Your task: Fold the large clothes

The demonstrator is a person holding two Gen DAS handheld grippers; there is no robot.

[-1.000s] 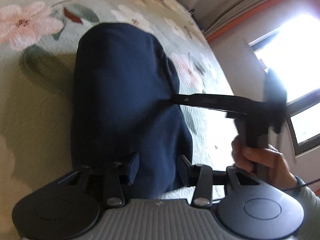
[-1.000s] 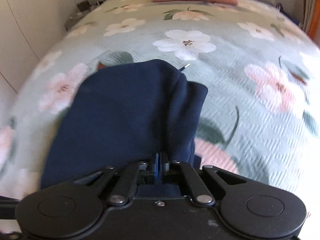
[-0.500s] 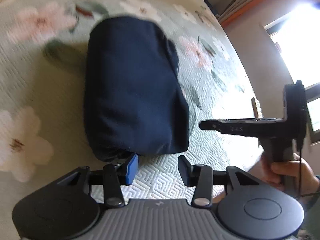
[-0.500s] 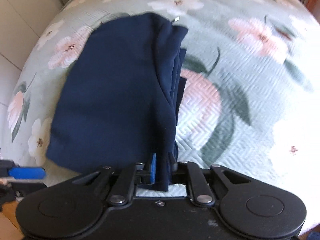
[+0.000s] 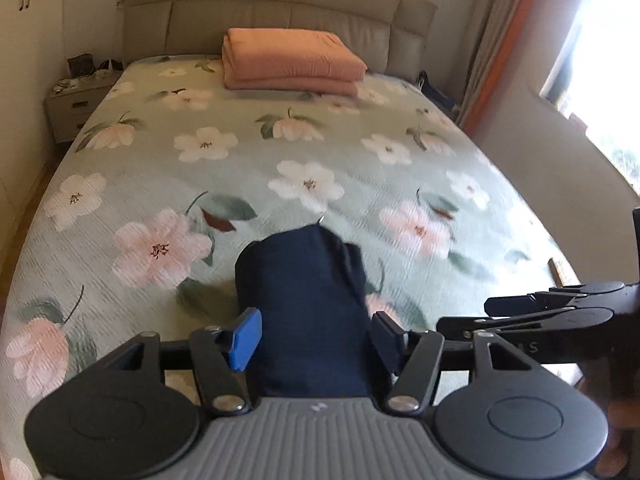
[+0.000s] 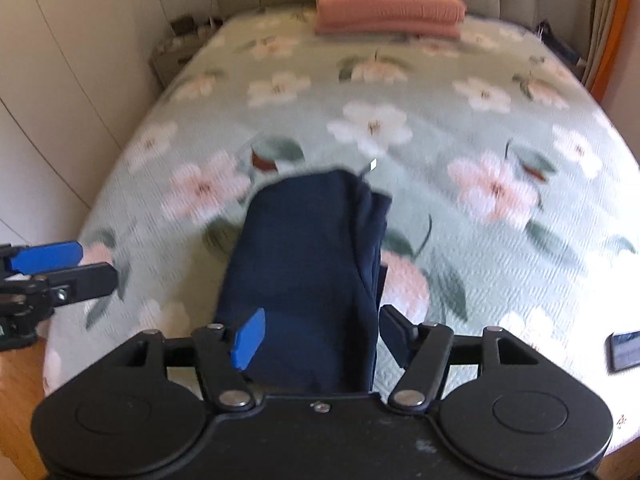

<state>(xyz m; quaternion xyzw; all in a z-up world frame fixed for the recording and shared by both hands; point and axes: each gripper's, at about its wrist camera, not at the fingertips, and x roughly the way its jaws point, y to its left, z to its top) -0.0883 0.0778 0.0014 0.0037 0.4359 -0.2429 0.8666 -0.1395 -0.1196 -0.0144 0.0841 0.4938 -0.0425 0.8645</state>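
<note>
A dark navy garment (image 5: 304,300) lies folded into a compact rectangle on the floral bedspread (image 5: 280,152), near the foot of the bed; it also shows in the right wrist view (image 6: 308,272). My left gripper (image 5: 316,340) is open and empty, held back above the garment's near end. My right gripper (image 6: 320,338) is open and empty too, above the same near end. The right gripper shows from the side in the left wrist view (image 5: 460,314), and the left gripper at the left edge of the right wrist view (image 6: 80,264).
A folded pink blanket (image 5: 292,60) lies by the padded headboard (image 5: 280,12). A nightstand (image 5: 76,100) stands left of the bed, white wardrobes (image 6: 60,60) along the left wall, curtains and a bright window (image 5: 592,40) on the right. A phone (image 6: 624,350) lies at the bed's right edge.
My right gripper was shut on the garment's edge and has let go and opened. Both grippers have pulled back and tilted up from the folded garment, which now lies free.
</note>
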